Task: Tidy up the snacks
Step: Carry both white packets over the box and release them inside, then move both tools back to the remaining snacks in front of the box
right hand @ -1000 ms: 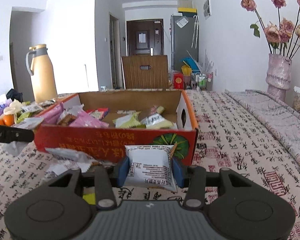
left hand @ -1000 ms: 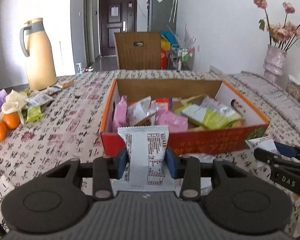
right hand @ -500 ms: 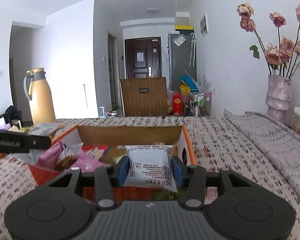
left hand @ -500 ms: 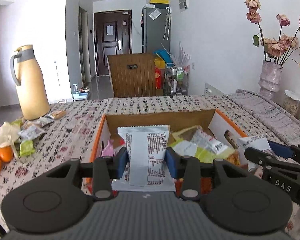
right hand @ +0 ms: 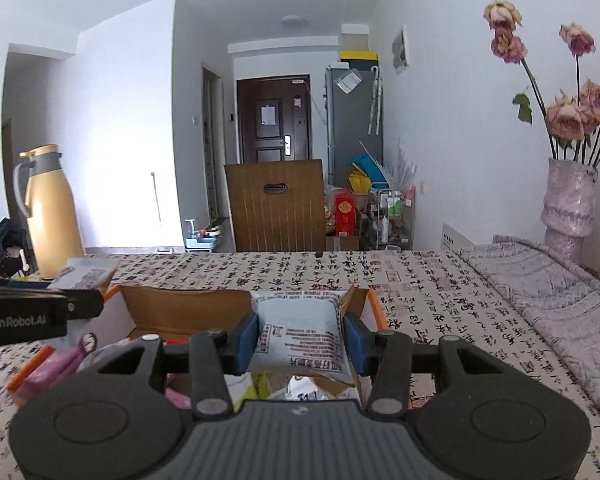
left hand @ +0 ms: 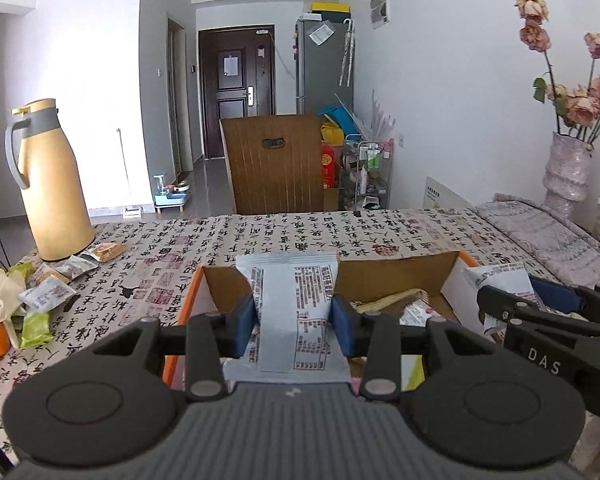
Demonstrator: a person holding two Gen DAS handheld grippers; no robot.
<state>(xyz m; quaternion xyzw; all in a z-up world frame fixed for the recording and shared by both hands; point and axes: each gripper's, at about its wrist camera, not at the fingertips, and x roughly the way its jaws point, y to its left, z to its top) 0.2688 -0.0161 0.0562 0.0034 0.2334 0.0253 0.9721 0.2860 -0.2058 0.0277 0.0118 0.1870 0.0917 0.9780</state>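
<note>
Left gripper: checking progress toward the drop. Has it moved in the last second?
Yes. The left gripper, shut on its white snack packet, has risen and advanced over the cardboard box, whose red front has dropped from sight.

Open cardboard box (left hand: 396,270), orange-rimmed with a plain brown interior, sits at lower centre of both views on the patterned cloth; it contains mixed packets, pink ones at lower left of the right wrist view (right hand: 56,364). One white printed packet (left hand: 296,312) stands upright, pinched at its sides, over the box at centre of the left wrist view. A second white packet (right hand: 298,336), puffed, is likewise pinched over the box. Loose packets (left hand: 48,294) lie at left-centre.
</note>
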